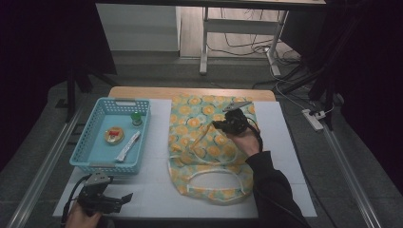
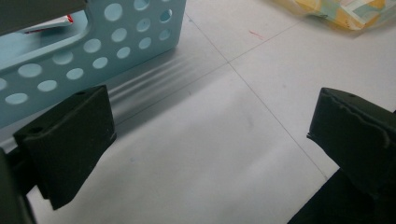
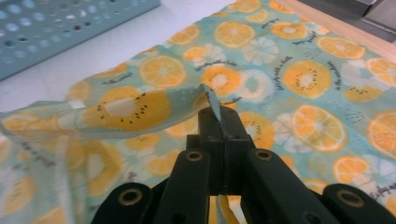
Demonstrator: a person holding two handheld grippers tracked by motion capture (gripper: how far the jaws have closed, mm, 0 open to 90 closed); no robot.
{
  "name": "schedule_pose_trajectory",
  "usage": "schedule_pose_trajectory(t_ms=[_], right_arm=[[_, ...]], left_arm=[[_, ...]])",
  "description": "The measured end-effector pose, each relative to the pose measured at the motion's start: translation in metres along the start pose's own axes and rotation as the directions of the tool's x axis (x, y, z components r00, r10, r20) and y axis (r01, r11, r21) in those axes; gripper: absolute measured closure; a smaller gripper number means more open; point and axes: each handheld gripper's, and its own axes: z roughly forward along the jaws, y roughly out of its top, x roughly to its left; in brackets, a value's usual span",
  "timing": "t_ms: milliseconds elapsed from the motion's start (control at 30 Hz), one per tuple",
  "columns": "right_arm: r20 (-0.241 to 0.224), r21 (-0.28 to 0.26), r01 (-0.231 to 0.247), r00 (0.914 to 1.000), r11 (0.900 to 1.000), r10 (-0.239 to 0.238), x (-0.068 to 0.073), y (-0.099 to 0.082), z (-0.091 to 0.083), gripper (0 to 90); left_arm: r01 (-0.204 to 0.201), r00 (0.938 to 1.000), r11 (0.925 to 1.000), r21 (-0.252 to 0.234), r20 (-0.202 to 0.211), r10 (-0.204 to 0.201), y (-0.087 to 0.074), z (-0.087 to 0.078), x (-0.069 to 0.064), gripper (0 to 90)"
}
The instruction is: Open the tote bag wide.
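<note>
Right tool clenched on the fruit-print bag; left tool released near the basket.

In the right gripper view the right tool (image 3: 219,116) sat low in the middle of the frame, its jaws pinched together on a raised fold of the fruit-print bag (image 3: 299,79), lifting that edge off the cloth beneath. In the high view the same tool (image 1: 231,121) was at the centre, over the upper part of the bag (image 1: 190,123), which lay flat on the white counter (image 1: 157,190) with its handles trailing toward the lower middle. The left tool (image 1: 124,198) rested at the lower left of the high view, jaws spread with nothing between them, just below the blue basket (image 1: 90,137). The basket at left centre held a round tin (image 1: 114,135), a small green item (image 1: 137,118) and a white tube (image 1: 127,146).
</note>
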Motion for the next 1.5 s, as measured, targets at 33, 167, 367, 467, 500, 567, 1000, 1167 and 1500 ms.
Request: schedule_pose_trajectory(t_ms=[33,167,367,467,500,567,1000,1167,1500], right_arm=[[0.005,-0.001,0.003,1.0000,1.0000,-0.003,-0.002,0.000,0.003,90.0],[0.017,0.011,-0.007,0.9998,0.9999,0.007,-0.009,-0.003,0.011,90.0],[0.023,0.049,-0.013,0.9997,0.9987,0.012,-0.019,-0.014,0.031,90.0],[0.033,0.075,-0.010,0.9994,0.9971,0.008,-0.021,-0.019,0.038,90.0],[0.038,0.079,-0.013,0.9992,0.9968,0.010,-0.022,-0.020,0.040,90.0],[0.041,0.097,-0.016,0.9991,0.9952,0.012,-0.024,-0.024,0.044,90.0],[0.058,0.105,-0.032,0.9980,0.9939,0.026,-0.026,-0.033,0.048,80.5],[0.068,0.086,-0.056,0.9964,0.9947,0.051,-0.024,-0.030,0.040,68.7],[0.035,0.061,-0.074,0.9968,0.9954,0.072,-0.018,-0.023,0.026,48.9]], left_arm=[[0.000,1.0000,1.0000,0.000,0.000,0.000,0.000,0.000,0.000,0.2],[0.000,1.0000,1.0000,0.002,0.001,0.000,0.000,0.000,0.000,0.2],[-0.004,1.0000,1.0000,0.005,0.001,0.004,0.000,0.001,0.000,0.2],[-0.007,1.0000,1.0000,0.007,0.004,0.007,0.000,0.001,0.000,0.2],[-0.008,1.0000,0.9999,0.006,0.003,0.008,0.000,0.001,0.000,0.2],[-0.008,1.0000,0.9999,0.006,0.003,0.008,0.000,0.001,0.000,0.2],[-0.014,0.9999,0.9999,0.004,0.004,0.014,0.000,0.000,-0.001,0.3],[-0.019,0.9998,0.9998,0.006,0.001,0.019,0.000,0.001,-0.002,0.3],[-0.022,0.9998,0.9997,0.007,0.000,0.022,0.000,0.001,-0.002,0.3]])
